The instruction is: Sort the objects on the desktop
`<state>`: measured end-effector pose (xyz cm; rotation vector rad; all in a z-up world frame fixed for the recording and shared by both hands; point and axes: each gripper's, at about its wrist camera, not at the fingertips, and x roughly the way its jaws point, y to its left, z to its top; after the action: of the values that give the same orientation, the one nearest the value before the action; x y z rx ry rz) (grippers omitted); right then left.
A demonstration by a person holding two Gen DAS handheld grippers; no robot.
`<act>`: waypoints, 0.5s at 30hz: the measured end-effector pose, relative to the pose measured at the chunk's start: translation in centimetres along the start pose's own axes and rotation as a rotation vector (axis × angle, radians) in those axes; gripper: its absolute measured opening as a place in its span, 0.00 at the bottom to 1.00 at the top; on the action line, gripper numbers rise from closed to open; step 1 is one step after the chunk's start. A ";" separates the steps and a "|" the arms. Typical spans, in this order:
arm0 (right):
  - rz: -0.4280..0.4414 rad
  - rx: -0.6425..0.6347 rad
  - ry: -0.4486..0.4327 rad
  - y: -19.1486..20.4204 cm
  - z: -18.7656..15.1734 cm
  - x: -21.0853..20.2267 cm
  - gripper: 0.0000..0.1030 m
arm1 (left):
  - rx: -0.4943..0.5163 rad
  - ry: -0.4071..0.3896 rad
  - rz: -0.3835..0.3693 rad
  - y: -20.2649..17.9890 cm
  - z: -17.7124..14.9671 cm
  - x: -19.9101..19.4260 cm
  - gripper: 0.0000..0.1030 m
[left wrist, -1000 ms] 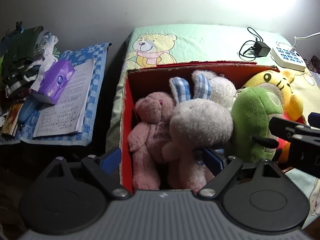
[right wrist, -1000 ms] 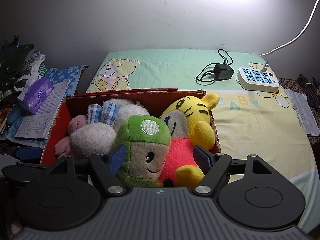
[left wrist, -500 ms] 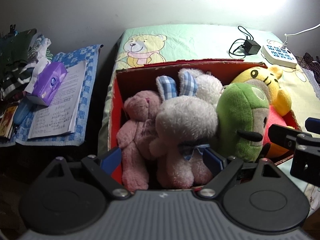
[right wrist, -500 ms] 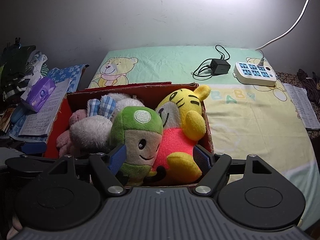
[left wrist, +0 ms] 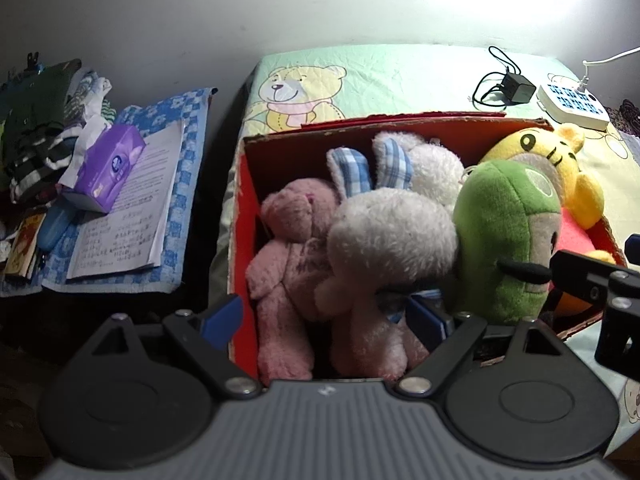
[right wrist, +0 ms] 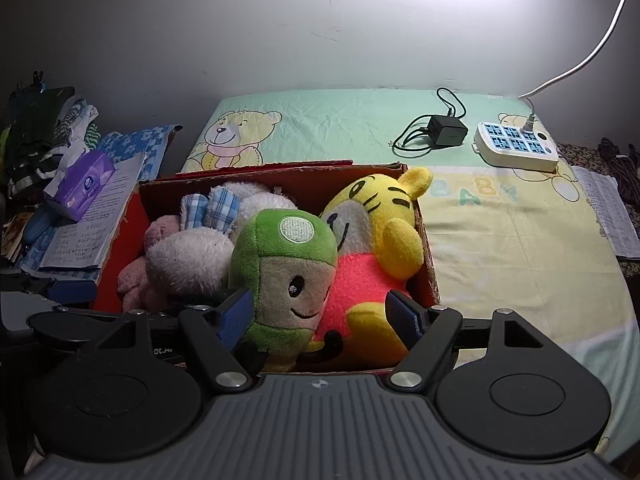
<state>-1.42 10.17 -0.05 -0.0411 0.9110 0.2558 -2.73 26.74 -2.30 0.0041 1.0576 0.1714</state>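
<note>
A red cardboard box (left wrist: 242, 216) (right wrist: 426, 248) stands on the bear-print sheet. It is packed with a pink bear (left wrist: 294, 240), a white rabbit with plaid ears (left wrist: 390, 236) (right wrist: 188, 256), a green plush (left wrist: 504, 236) (right wrist: 284, 268) and a yellow tiger (left wrist: 560, 168) (right wrist: 384, 224). My left gripper (left wrist: 325, 317) is open at the box's near left corner, one finger outside the wall and the other by the rabbit. My right gripper (right wrist: 320, 316) is open above the box's near edge, its fingers on either side of the green plush and the tiger.
A black charger (right wrist: 446, 131) with its cable and a white power strip (right wrist: 516, 146) lie on the sheet behind the box. To the left, a purple tissue pack (left wrist: 108, 166) rests on an open notebook (left wrist: 132, 216) beside piled clothes. Papers (right wrist: 608, 212) lie at the far right.
Both views have drawn back slightly from the box, so the toys look smaller and the box's near edge shows in the right wrist view. Both grippers stay open.
</note>
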 end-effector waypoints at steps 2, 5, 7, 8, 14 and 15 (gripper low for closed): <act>0.003 0.005 0.004 -0.1 0.0 0.1 0.73 | -0.004 0.008 -0.002 0.1 -0.1 0.2 0.85; 0.006 0.004 0.008 0.1 0.0 0.3 0.73 | -0.003 0.012 -0.002 0.1 -0.2 0.3 0.85; 0.014 0.000 0.009 0.2 -0.1 0.3 0.73 | -0.002 0.006 0.002 0.1 -0.2 0.3 0.85; 0.018 -0.003 0.010 0.4 -0.1 0.4 0.73 | -0.002 0.003 0.003 0.1 -0.2 0.3 0.85; 0.024 -0.015 0.015 0.7 -0.1 0.7 0.73 | -0.017 -0.009 -0.004 0.4 -0.3 0.1 0.85; 0.023 -0.017 0.015 0.7 -0.1 0.7 0.73 | -0.019 -0.013 -0.001 0.5 -0.3 0.0 0.85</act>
<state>-1.27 10.99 -0.59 -0.0485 0.9244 0.2855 -3.07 27.17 -2.44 -0.0130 1.0434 0.1800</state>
